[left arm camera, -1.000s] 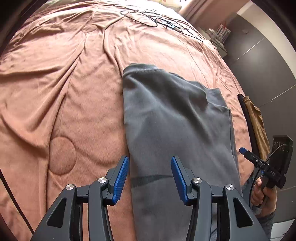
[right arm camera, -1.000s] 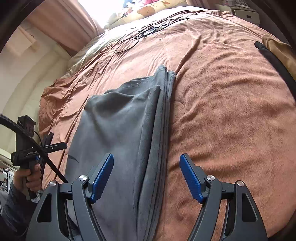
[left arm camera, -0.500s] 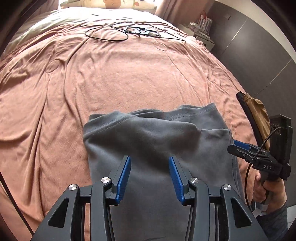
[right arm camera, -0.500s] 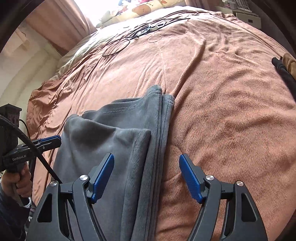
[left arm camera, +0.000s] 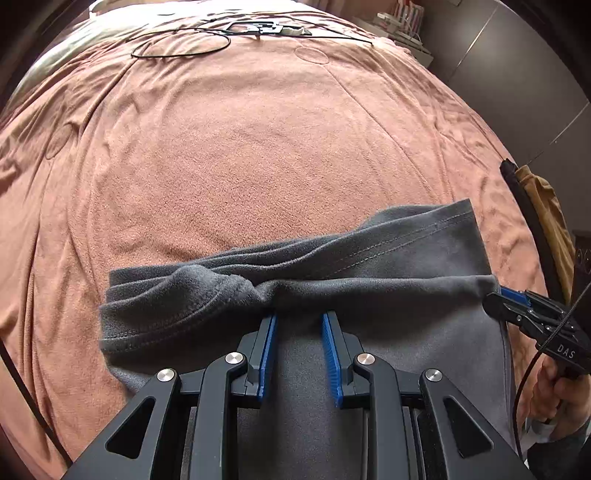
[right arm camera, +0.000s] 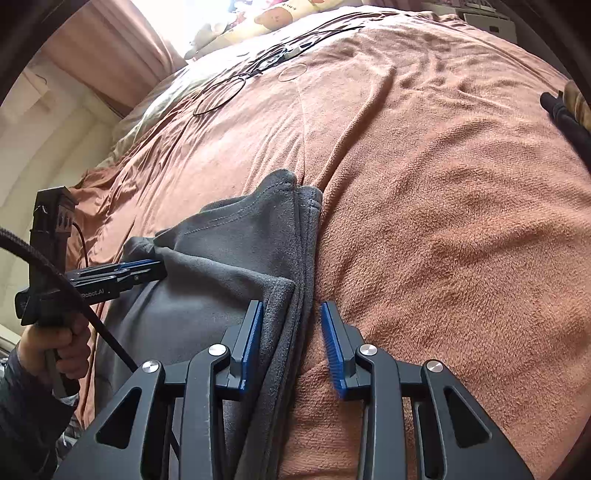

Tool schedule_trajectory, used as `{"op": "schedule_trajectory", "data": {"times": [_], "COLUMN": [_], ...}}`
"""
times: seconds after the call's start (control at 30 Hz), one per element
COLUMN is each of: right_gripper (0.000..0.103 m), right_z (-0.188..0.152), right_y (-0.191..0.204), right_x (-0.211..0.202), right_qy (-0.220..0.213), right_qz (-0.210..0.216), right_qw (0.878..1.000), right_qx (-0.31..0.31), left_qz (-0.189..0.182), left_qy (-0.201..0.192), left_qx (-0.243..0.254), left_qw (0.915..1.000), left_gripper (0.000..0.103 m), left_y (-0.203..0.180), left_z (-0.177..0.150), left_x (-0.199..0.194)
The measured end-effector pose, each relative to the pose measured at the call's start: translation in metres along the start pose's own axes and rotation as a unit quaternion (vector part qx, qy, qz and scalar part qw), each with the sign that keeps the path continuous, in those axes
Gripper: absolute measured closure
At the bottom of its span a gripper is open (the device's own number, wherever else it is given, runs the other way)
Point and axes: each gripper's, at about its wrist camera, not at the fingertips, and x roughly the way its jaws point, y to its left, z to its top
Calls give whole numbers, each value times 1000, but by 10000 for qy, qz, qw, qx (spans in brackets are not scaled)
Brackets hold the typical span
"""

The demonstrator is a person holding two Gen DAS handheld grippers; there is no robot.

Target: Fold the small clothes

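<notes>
A grey fleece garment (left arm camera: 388, 295) lies folded in layers on the bed. In the left wrist view my left gripper (left arm camera: 298, 317) is over its top layer. The fingertips press into a raised ridge of cloth, and the jaws are half narrowed with a gap showing. My right gripper (right arm camera: 290, 308) straddles the garment's (right arm camera: 229, 258) stacked right edge, also half narrowed and not clamped. Each gripper shows in the other's view, the right gripper (left arm camera: 496, 295) and the left gripper (right arm camera: 159, 267) at opposite ends of the same ridge.
A brown blanket (left arm camera: 258, 147) covers the bed. Black cables (left arm camera: 181, 44) lie at its far end near a patterned pillow (right arm camera: 273, 14). Dark and tan clothes (left arm camera: 543, 206) sit at the right edge. A hand (right arm camera: 55, 343) holds the left gripper's handle.
Both grippers have moved forward along the garment toward its far edge. Their jaws have narrowed from wide open to about half. A ridge of cloth has risen at the fingertips.
</notes>
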Motion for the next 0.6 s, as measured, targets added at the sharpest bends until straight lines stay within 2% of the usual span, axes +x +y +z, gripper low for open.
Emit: {"op": "schedule_trajectory", "data": {"times": [0.07,0.17,0.33,0.4,0.47,0.6], "right_gripper": [74,74,73,66,53,53], "right_z": [-1,1,7,10,12,16], "right_y": [-4,-9,-22,-27,-28,-30], "right_x": [1,0,0,2,4,10], "right_qy": [-2,44,249,309,364,433], "right_qz": [73,223,625,779,925,956], "right_qw": [9999,9996,9967,9951,9936,9929], "right_qx": [73,159,462,533,542,553], "left_qz": [-7,-254,-298,-303,-220,-215], "left_qy": [31,98,-84,-125,-145,-150], "left_qx": [-11,-268,-516,-630,-723,-1012], "left_qw": [10000,9993,9982,9975,9970,9945], "left_gripper": [76,76,76,76,76,76], "left_y": [1,10,34,47,58,82], "left_z": [2,7,4,1,-3,-11], "left_x": [2,-6,-34,-43,-50,-60]}}
